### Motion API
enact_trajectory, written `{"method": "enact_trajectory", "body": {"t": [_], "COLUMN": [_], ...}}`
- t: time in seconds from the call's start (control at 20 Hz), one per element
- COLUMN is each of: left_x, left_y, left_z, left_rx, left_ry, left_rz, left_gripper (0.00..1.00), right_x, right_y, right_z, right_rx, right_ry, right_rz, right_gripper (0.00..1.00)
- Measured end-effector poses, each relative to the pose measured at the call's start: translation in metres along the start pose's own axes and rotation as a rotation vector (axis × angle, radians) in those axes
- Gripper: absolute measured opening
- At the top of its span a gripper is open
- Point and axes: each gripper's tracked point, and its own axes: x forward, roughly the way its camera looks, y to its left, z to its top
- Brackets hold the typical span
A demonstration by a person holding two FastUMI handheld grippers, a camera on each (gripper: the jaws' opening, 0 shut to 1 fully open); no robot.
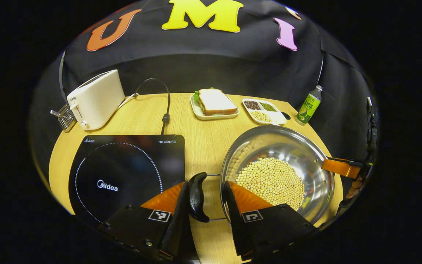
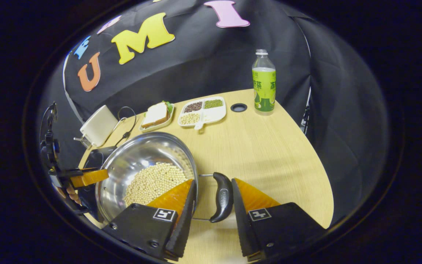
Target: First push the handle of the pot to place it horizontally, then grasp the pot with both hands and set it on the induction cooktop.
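Pot [image 1: 277,172] handles sit between both grippers' parted jaws; left gripper view adds cooktop [image 1: 126,172].

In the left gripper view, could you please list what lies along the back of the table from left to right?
Toaster → sandwich plate → divided bean tray → green bottle.

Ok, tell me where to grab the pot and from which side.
Take the pot by its black side handles, the left handle and the right handle, coming in from opposite sides with fingers straddling each grip. The bowl is wide, smooth and holds soybeans, so an even two-ended lift seems safest.
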Motion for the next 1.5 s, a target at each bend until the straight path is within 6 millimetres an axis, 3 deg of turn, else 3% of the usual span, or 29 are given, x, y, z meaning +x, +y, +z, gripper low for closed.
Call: {"method": "enact_trajectory", "body": {"t": [0.15,0.2,0.25,0.3,0.35,0.4,0.7,0.95,1.1,1.25,1.5], "left_x": [-0.006,-0.006,-0.008,-0.012,-0.016,-0.021,-0.060,-0.103,-0.128,-0.145,-0.162], "left_y": [-0.001,0.000,0.000,0.000,0.000,-0.001,0.008,0.033,0.055,0.084,0.133], "left_z": [-0.002,-0.001,0.000,0.001,0.002,0.002,0.015,0.032,0.039,0.042,0.047], "left_rx": [0.005,0.003,0.003,0.002,-0.003,-0.007,-0.023,-0.040,-0.055,-0.075,-0.103], "left_ry": [-0.006,-0.010,-0.017,-0.024,-0.030,-0.031,-0.079,-0.139,-0.166,-0.180,-0.195], "left_rz": [0.000,-0.001,-0.002,-0.004,-0.005,-0.007,-0.029,-0.024,-0.011,0.010,0.051], "left_gripper": [0.55,0.43,0.43,0.65,0.43,0.53,0.53,0.53,0.53,0.53,0.53], "right_x": [-0.005,-0.007,-0.010,-0.014,-0.018,-0.023,-0.067,-0.102,-0.113,-0.117,-0.103], "right_y": [0.000,0.001,0.002,0.003,0.004,0.006,0.031,0.074,0.106,0.138,0.190], "right_z": [-0.003,-0.004,-0.004,-0.003,-0.003,-0.001,0.015,0.035,0.042,0.045,0.051], "right_rx": [0.013,0.017,0.024,0.026,0.026,0.022,-0.012,-0.061,-0.095,-0.129,-0.152], "right_ry": [0.008,0.008,0.004,0.000,-0.003,-0.006,-0.042,-0.093,-0.110,-0.103,-0.085], "right_rz": [0.000,0.002,0.003,0.003,0.003,0.001,-0.018,-0.005,0.013,0.029,0.069], "right_gripper": [0.56,0.56,0.55,0.56,0.55,0.57,0.55,0.55,0.55,0.55,0.56]}}
